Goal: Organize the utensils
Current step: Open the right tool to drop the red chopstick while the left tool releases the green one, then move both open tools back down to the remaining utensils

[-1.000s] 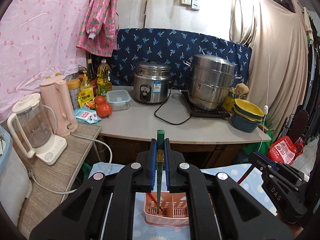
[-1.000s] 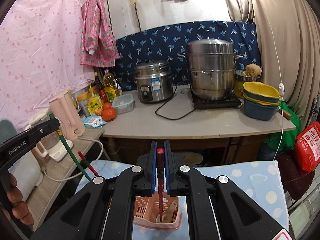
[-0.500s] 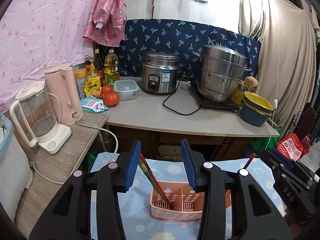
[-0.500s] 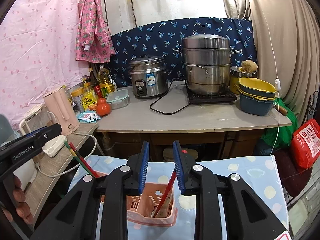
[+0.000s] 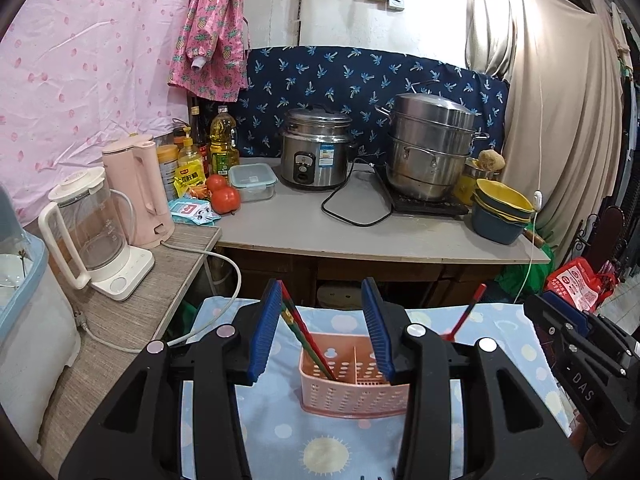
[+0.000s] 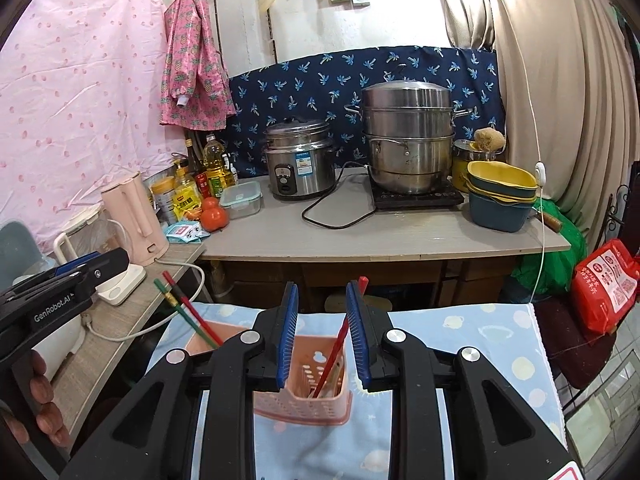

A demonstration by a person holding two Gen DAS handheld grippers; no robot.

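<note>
A pink slotted basket (image 5: 354,392) stands on a blue spotted cloth (image 5: 320,452). A red and a green chopstick (image 5: 308,340) lean in its left compartment, their tops beside the left pad of my left gripper (image 5: 321,296). That gripper is open and pinches nothing. In the right wrist view, a red-handled utensil (image 6: 340,336) stands in the basket (image 6: 304,404). It slants up between the open jaws of my right gripper (image 6: 322,296), close to the right pad and not pressed. The chopsticks (image 6: 188,312) show at the left, beneath the left gripper (image 6: 72,280), which a hand (image 6: 40,400) holds.
Behind the cloth runs a grey counter (image 5: 400,240) with a rice cooker (image 5: 314,148), a steel steamer (image 5: 432,148), stacked bowls (image 5: 502,212) and tomatoes (image 5: 224,198). A pink kettle (image 5: 138,192) and a glass jug (image 5: 88,232) stand on the left shelf. A red bag (image 6: 604,284) hangs at the right.
Both grippers went from shut to open. The left let go of the chopsticks, the right of the red utensil. Both drew back from the basket, and the utensils now lean inside it.
</note>
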